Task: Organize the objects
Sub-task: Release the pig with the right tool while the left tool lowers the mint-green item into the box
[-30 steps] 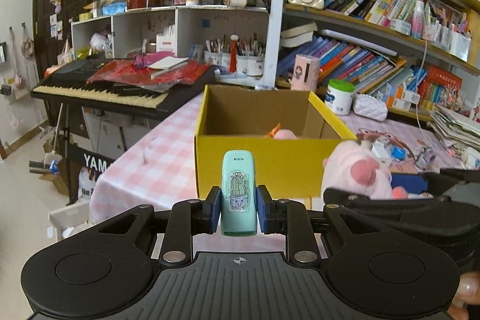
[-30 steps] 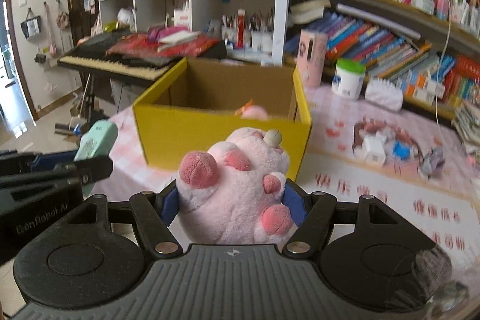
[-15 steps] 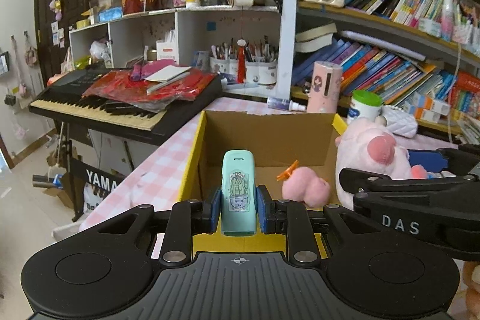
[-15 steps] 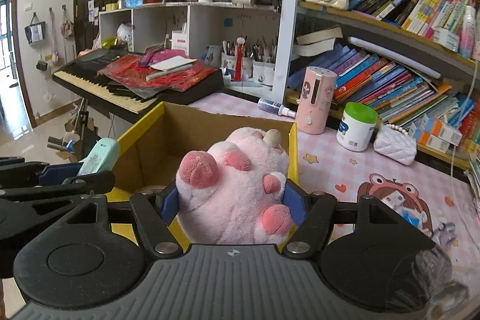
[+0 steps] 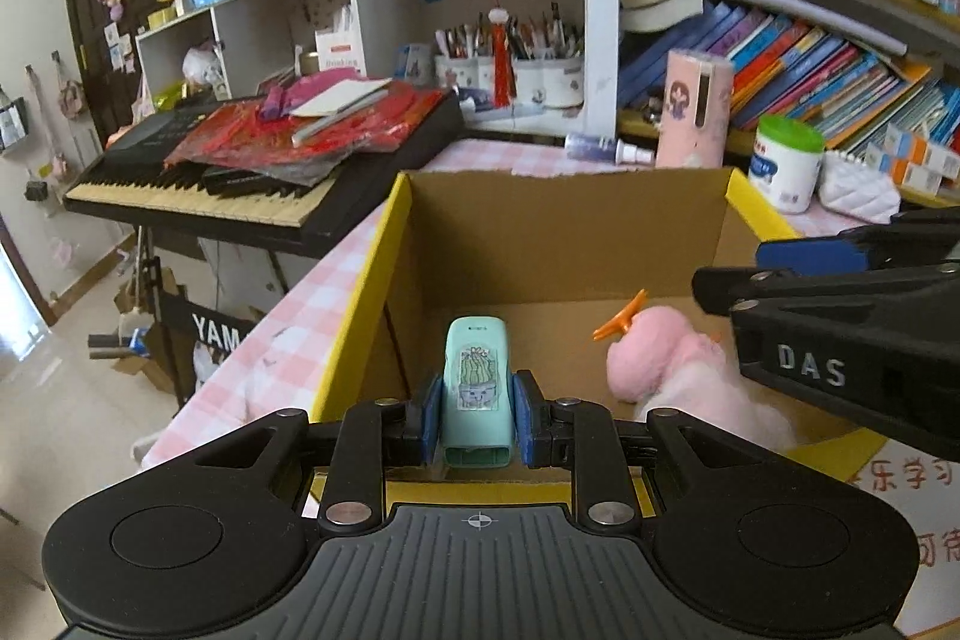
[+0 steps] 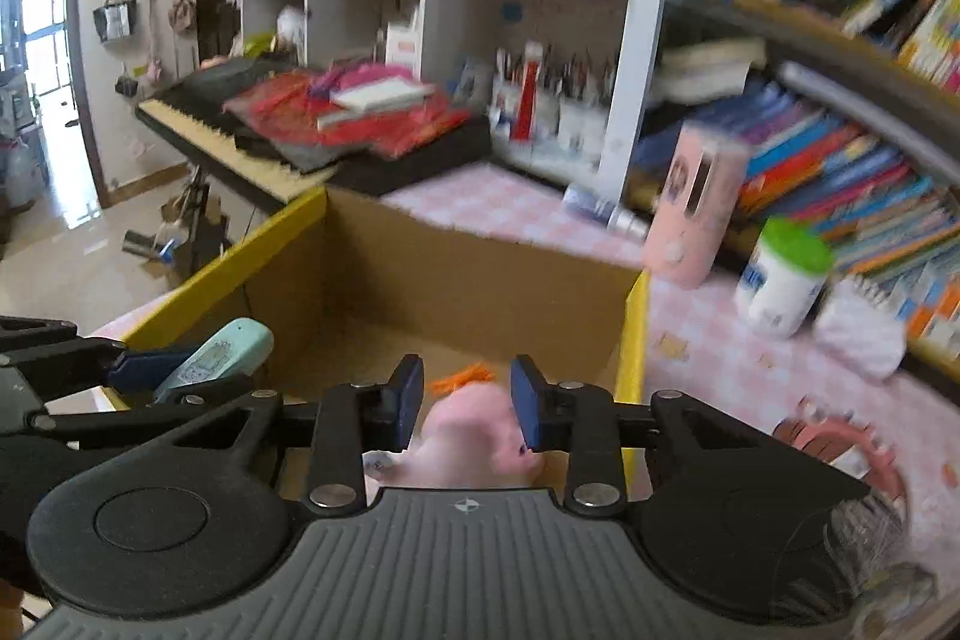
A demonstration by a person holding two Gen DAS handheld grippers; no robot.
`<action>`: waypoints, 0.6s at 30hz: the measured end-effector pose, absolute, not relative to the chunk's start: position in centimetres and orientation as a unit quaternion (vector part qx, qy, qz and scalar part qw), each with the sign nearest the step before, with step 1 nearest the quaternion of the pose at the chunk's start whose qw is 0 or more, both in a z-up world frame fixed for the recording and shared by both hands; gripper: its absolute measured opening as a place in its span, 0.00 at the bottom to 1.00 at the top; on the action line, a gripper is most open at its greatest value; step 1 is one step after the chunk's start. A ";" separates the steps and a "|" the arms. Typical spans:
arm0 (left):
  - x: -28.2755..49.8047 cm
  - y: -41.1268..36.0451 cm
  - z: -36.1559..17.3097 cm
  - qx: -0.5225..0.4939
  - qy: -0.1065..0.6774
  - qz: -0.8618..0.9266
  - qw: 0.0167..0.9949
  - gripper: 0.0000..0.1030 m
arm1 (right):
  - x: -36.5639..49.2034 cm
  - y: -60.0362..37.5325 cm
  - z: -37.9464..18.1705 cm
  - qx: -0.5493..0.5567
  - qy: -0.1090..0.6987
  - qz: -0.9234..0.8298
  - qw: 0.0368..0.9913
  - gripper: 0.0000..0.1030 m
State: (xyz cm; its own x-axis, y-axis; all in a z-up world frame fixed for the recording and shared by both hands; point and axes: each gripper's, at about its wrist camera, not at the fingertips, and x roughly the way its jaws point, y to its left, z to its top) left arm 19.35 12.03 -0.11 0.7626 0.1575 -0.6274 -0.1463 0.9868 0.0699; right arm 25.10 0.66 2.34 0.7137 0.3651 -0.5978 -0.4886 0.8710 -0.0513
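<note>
My left gripper (image 5: 477, 400) is shut on a mint-green case with a cactus sticker (image 5: 477, 376), held upright over the near left part of the open yellow cardboard box (image 5: 372, 280). The case (image 6: 222, 349) also shows at the left of the right wrist view. My right gripper (image 6: 467, 394) hangs over the box, its jaws closing and drawn near together with nothing gripped. The pink plush toy (image 5: 720, 400) lies blurred on the box floor beneath it. Beside the plush rests a small pink toy with an orange tuft (image 5: 636, 358).
The box stands on a pink checked tablecloth (image 5: 300, 334). Behind it are a spray bottle (image 5: 606, 148), a pink cylinder (image 5: 693, 106), a white jar with a green lid (image 5: 786, 166) and crowded bookshelves. A keyboard (image 5: 228, 196) stands off the table's left edge.
Both grippers moved forward from in front of the box to over it. The right jaws narrowed and the pink plush left them, now down in the box. The left grip is unchanged.
</note>
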 end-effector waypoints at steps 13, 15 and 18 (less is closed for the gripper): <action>21.5 11.8 -1.9 0.004 0.361 0.084 0.929 0.22 | 26.9 1.0 -1.1 -0.114 0.342 0.248 0.899 0.29; 21.7 11.8 -2.0 0.000 0.364 0.082 0.928 0.23 | 26.8 1.0 -1.2 -0.116 0.340 0.250 0.899 0.29; 21.9 11.7 -2.1 0.000 0.366 0.081 0.927 0.24 | 26.7 1.0 -1.2 -0.116 0.337 0.251 0.900 0.29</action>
